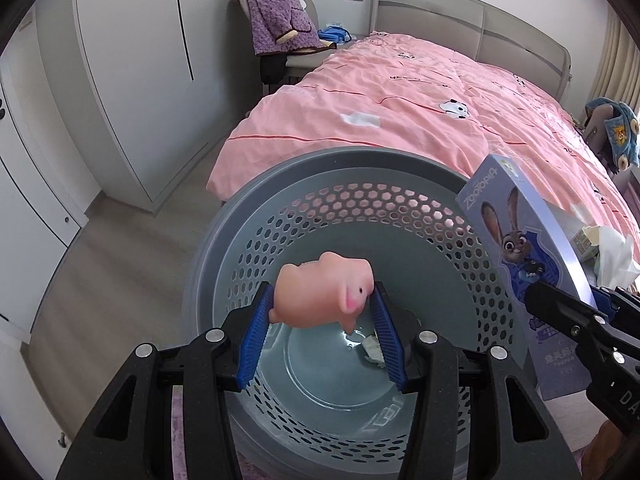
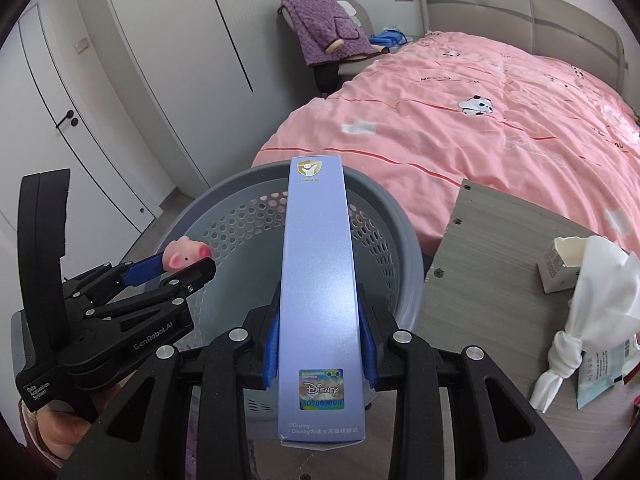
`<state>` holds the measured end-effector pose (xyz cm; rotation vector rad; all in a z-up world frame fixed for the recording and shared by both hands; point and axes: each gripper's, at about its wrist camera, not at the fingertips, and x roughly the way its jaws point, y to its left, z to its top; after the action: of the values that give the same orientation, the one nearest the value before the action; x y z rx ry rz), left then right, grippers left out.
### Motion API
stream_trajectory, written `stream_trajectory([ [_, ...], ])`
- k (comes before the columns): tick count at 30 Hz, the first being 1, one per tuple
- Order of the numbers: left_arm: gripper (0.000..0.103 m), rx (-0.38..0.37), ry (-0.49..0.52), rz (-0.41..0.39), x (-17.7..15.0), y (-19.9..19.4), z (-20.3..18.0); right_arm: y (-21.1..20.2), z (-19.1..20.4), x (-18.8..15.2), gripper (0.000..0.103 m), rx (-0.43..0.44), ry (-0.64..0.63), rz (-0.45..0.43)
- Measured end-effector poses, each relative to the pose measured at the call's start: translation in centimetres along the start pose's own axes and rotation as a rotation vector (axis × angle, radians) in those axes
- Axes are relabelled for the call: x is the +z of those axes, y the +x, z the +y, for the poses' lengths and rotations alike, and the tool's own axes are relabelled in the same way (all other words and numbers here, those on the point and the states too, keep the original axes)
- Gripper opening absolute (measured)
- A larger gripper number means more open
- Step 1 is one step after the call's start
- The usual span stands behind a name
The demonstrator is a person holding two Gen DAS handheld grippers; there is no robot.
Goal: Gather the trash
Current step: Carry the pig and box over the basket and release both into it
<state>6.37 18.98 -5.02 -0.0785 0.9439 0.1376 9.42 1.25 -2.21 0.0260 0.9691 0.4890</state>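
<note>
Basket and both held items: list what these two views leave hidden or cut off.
- Basket floor: left wrist view, partly covered by the pig toy and left tongs; only a scrap of crumpled paper shows.
- Blue box: right wrist view shows one narrow side; its lower end is hidden behind the right tongs.
- Small carton: right wrist view, half hidden by a white knotted bag; print too small.

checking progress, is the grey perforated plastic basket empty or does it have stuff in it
Nearly empty: the grey perforated plastic basket holds only a small crumpled white scrap on its bare bottom.
</note>
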Motion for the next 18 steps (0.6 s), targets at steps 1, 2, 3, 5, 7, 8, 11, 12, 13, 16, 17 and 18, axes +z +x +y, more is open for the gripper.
stream_trajectory([
  [1,0.048,0.0,-0.002,0.0,0.0,0.0,0.1,0.2,0.1,0.0,0.032,-0.001,-0.003,0.002],
  [2,0.048,0.001,-0.004,-0.003,0.0,-0.1,0.2,0.3,0.2,0.1,0.033,-0.001,-0.006,0.002],
  [3,0.048,0.004,-0.004,-0.006,0.0,-0.2,0.4,0.4,0.3,0.2,0.034,-0.003,-0.009,0.0],
  [5,0.051,0.007,-0.007,-0.011,0.1,-0.4,0.7,0.2,0.5,0.1,0.038,-0.006,-0.015,-0.007],
  [7,0.057,0.016,-0.013,-0.017,0.1,-0.7,1.0,0.0,0.7,0.1,0.042,-0.014,-0.023,-0.018],
  [8,0.058,0.02,-0.015,-0.02,0.1,-0.8,1.1,0.0,0.8,0.1,0.042,-0.017,-0.027,-0.017],
  [11,0.059,0.028,-0.02,-0.022,0.1,-1.0,1.4,0.0,0.8,-0.1,0.042,-0.02,-0.027,-0.011],
  [12,0.06,0.03,-0.021,-0.023,0.0,-1.1,1.5,0.0,0.8,-0.1,0.042,-0.021,-0.028,-0.009],
  [13,0.06,0.033,-0.02,-0.024,0.0,-1.1,1.5,0.0,0.8,-0.2,0.042,-0.022,-0.028,-0.008],
  [16,0.062,0.039,-0.019,-0.027,-0.1,-1.3,1.7,0.0,0.8,-0.3,0.042,-0.024,-0.03,-0.005],
  [17,0.063,0.039,-0.019,-0.026,-0.2,-1.3,1.7,0.0,0.9,-0.4,0.042,-0.024,-0.03,-0.004],
  [18,0.063,0.038,-0.021,-0.026,-0.2,-1.4,1.7,-0.1,0.9,-0.5,0.042,-0.025,-0.029,-0.005],
])
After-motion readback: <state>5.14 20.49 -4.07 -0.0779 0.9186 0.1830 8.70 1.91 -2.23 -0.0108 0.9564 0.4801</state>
